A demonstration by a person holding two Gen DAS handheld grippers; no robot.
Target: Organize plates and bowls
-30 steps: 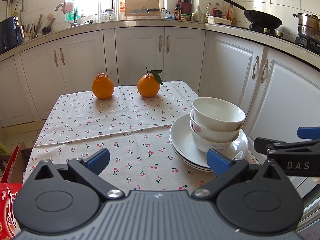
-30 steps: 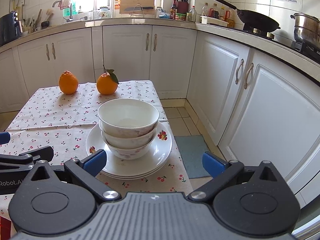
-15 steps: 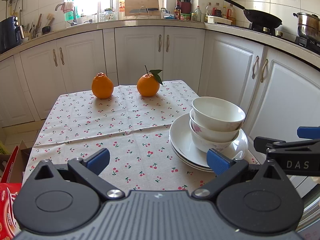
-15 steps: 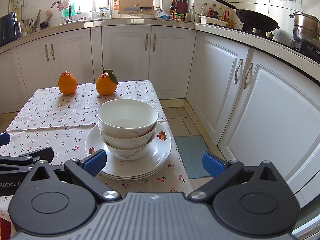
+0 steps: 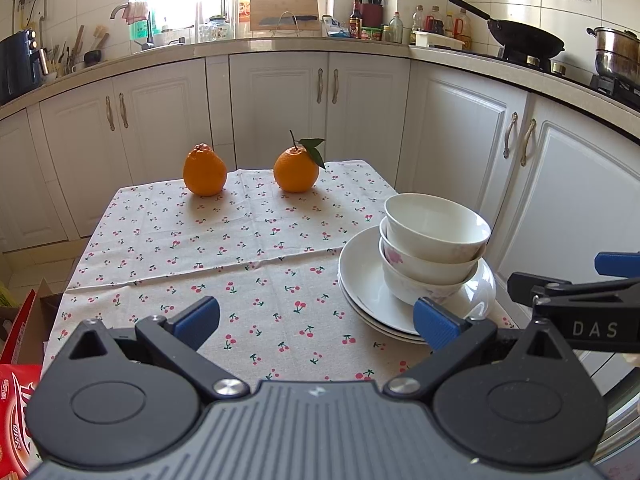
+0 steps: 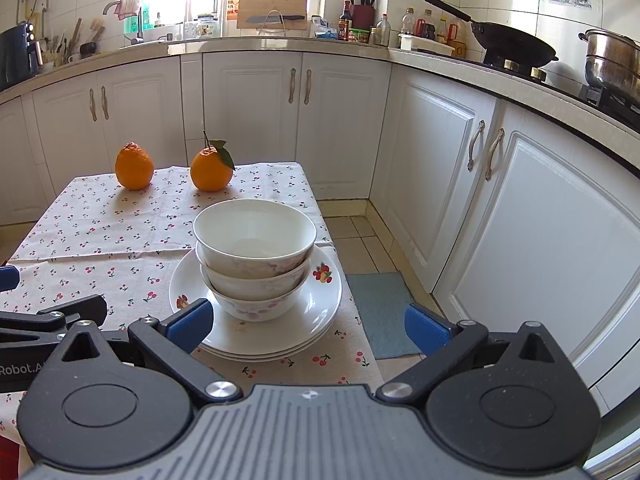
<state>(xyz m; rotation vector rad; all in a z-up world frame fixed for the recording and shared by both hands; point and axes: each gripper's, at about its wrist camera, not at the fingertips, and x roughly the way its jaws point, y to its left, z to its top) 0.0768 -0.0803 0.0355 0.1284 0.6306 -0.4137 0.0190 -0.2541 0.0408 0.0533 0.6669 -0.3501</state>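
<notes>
Three white bowls are nested upright on a stack of white plates near the table's right front edge. They also show in the right wrist view, the bowls on the plates. My left gripper is open and empty, above the tablecloth, left of the stack. My right gripper is open and empty, just in front of the stack, and shows at the right of the left wrist view.
Two oranges sit at the far side of the cherry-print tablecloth. White cabinets stand behind and to the right. A blue mat lies on the floor. A red box is at the lower left.
Both grippers have drifted very slightly; the stack and the oranges have not moved. Both grippers stay open.
</notes>
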